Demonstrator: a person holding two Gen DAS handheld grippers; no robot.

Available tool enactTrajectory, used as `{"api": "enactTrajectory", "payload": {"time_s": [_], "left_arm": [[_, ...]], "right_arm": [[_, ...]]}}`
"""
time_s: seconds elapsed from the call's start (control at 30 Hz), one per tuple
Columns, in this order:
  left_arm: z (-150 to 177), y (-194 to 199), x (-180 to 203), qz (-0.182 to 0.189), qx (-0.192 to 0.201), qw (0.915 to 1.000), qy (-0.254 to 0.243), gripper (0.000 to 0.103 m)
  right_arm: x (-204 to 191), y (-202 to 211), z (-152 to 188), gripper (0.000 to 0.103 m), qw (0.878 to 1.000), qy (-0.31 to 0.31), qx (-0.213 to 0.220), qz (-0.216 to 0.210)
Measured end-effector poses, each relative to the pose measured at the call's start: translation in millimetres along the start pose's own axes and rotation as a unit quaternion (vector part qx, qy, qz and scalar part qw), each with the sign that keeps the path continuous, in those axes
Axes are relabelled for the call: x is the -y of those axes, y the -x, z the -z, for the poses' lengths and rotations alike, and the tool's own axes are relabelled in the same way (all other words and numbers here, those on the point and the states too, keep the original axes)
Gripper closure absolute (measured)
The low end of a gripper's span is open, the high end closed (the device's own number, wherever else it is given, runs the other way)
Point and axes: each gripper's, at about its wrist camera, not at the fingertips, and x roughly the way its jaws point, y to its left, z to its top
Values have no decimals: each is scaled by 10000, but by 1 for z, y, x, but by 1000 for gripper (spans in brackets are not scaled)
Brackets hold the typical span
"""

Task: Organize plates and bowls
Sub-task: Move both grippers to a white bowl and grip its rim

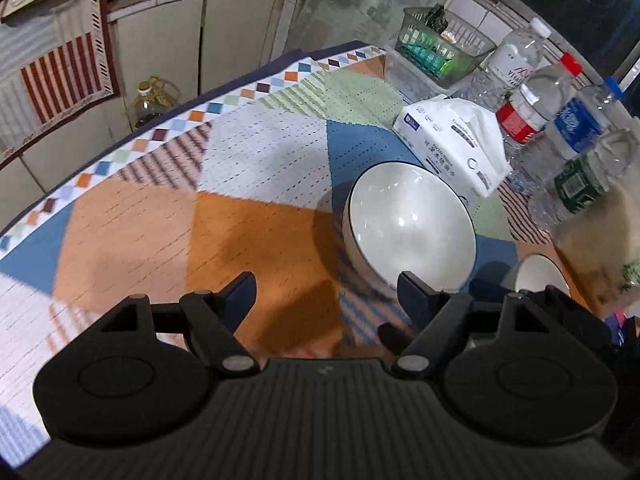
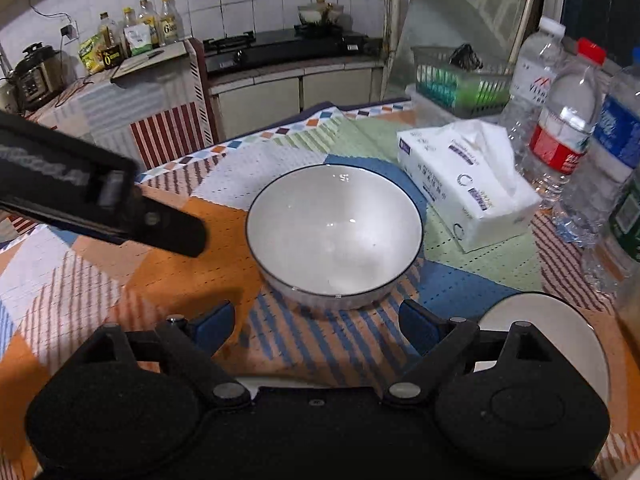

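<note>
Glazed white ceramic bowl with a thin dark rim (image 2: 334, 236) is sitting at twelve o'clock of the right gripper (image 2: 316, 320); likely slippery and breakable, so pinch its near rim. Both the right and the left gripper (image 1: 326, 292) are gaping wide, holding nothing.

A table under a patchwork cloth of orange, blue, green and white (image 2: 208, 276) carries a white dark-rimmed ceramic bowl (image 2: 334, 236) just beyond the right fingertips, a white plate (image 2: 560, 332) beside the right-hand finger, and a white tissue pack (image 2: 468, 184) with clear plastic bottles (image 2: 568, 120) farther off to the right.

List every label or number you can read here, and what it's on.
"6" on a yellow-capped oil bottle on the counter.
"VI..." only partly legible on the white-capped water bottle.
Print on the tissue pack, the red-label bottle and the blue-label bottle: too blurred to read.
</note>
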Motion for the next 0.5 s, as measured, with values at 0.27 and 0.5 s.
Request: {"api": "enactTrajectory", "payload": {"time_s": [0.27, 0.5], "left_arm": [[-14, -51, 0, 79, -212, 9996, 188, 32], [-17, -62, 0, 532, -316, 9978, 254, 88]], "right_arm": [[1, -29, -7, 12, 9996, 9, -270, 128], [7, -45, -14, 12, 9992, -33, -352, 192]]}}
